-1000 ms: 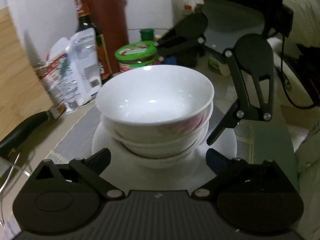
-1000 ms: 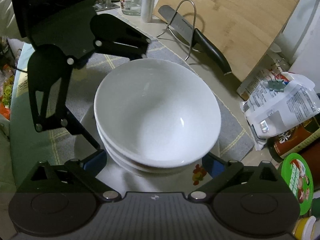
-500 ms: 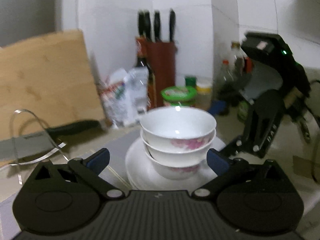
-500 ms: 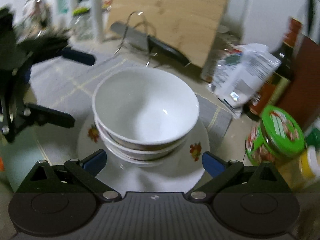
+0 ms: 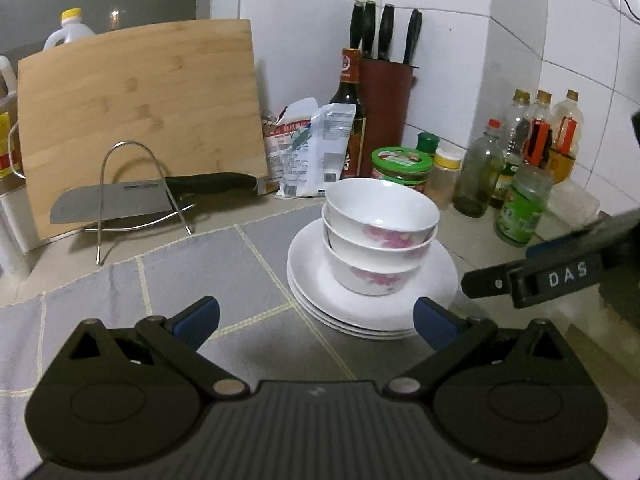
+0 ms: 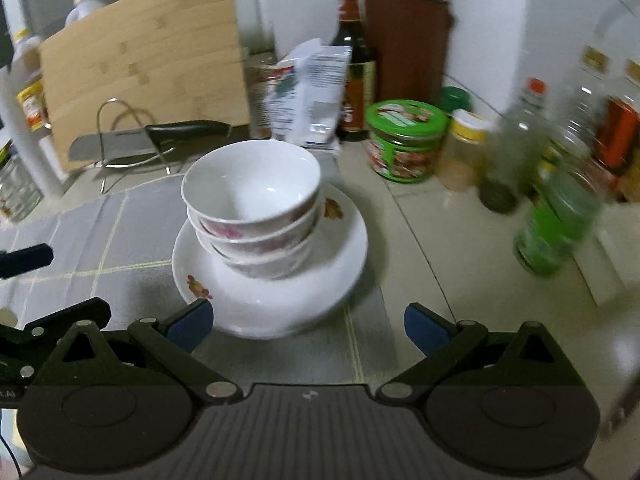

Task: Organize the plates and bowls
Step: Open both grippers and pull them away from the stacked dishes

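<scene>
Three white bowls with pink flowers [image 5: 380, 236] [image 6: 252, 208] stand nested on a stack of white plates [image 5: 316, 280] [image 6: 340, 264] on a grey checked cloth [image 5: 180, 280] [image 6: 100, 248]. My left gripper [image 5: 316, 322] is open and empty, just short of the stack on its near side. My right gripper [image 6: 308, 326] is open and empty, also just short of the plates. In the left wrist view the right gripper [image 5: 532, 276] shows at the right edge, beside the plates.
A cleaver [image 5: 152, 196] lies on a wire rack in front of a leaning bamboo board [image 5: 140, 108]. A knife block [image 5: 384, 108], a sauce bottle [image 5: 352, 108], a snack bag [image 5: 308, 148], a green-lidded jar [image 5: 402, 168] and several bottles [image 5: 520, 204] crowd the back and right.
Both grippers have drawn back and away from the bowls, which stay stacked on the plates. The views have levelled out and now show the whole counter.
</scene>
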{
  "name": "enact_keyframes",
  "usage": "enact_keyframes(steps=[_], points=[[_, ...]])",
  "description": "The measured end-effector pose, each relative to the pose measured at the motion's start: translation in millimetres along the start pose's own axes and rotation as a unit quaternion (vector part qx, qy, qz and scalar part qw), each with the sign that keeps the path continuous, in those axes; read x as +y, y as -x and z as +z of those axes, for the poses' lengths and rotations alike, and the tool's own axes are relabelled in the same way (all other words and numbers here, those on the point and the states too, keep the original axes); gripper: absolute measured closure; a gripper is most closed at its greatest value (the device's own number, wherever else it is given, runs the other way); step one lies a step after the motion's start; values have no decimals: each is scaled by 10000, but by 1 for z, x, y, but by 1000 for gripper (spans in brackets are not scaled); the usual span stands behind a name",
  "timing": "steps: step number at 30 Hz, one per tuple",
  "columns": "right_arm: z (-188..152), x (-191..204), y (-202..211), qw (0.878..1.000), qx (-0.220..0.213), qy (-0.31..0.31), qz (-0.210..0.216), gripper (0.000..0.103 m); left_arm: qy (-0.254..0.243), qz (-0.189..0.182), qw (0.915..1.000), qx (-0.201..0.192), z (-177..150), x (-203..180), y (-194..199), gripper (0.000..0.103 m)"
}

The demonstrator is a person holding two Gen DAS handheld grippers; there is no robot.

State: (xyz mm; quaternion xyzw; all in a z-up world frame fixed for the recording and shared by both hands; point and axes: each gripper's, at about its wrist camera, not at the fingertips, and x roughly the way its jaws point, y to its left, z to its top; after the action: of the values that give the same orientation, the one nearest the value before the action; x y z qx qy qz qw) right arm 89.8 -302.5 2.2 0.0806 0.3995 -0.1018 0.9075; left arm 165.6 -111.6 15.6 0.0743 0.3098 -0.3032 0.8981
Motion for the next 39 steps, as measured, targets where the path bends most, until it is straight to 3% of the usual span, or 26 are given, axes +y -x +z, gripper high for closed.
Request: enact_keyframes(steps=[11, 14, 39], points=[[-20, 22, 46, 9996, -210, -107, -128, 0, 89, 189, 9998, 46, 5, -7, 26, 1], [-18, 26, 46, 9996, -214, -99, -126, 0, 84, 337, 9994, 35, 6, -7, 28, 1], [-15, 32, 51, 9995, -280, -19, -175, 0, 66, 457, 9989, 40, 9, -7, 35, 1]])
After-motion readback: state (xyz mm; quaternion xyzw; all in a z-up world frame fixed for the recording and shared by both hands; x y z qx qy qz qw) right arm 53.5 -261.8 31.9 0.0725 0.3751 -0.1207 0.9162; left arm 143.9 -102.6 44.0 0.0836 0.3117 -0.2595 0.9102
